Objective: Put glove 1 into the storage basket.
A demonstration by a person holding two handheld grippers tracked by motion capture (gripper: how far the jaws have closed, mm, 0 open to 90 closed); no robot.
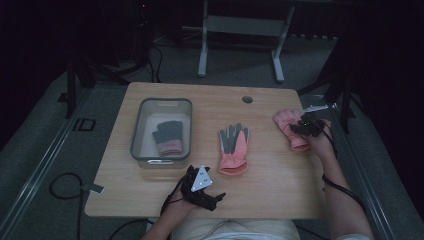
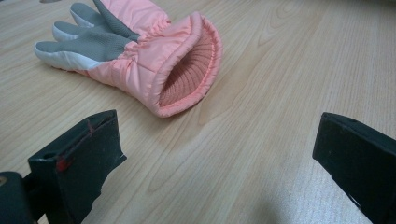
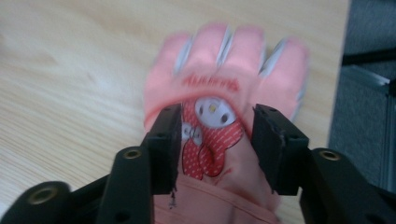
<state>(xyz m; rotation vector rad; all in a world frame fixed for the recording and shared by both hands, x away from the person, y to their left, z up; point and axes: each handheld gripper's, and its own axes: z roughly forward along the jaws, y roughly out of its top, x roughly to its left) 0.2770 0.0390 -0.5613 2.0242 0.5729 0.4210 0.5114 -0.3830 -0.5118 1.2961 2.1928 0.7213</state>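
Right gripper view: the right gripper [image 3: 217, 140] stands over the pink glove with a cartoon patch [image 3: 224, 93], its two black jaws about half apart with the back of the glove between them; whether the pads press on the fabric cannot be told. The glove lies flat, fingers pointing away from the jaws, close to the table [image 3: 70, 70] edge at that side. In the high view the same gripper [image 1: 306, 125] covers part of this glove [image 1: 286, 120]. The left gripper [image 1: 216, 199] rests near the table's near edge, jaws wide and empty. Just beyond it lies a second pink glove with a grey palm [image 2: 140, 56], cuff opening toward the jaws, bare wood between. Farther off, left of that glove, a grey bin [image 1: 136, 135] holds a dark glove with a pink cuff [image 1: 168, 136].
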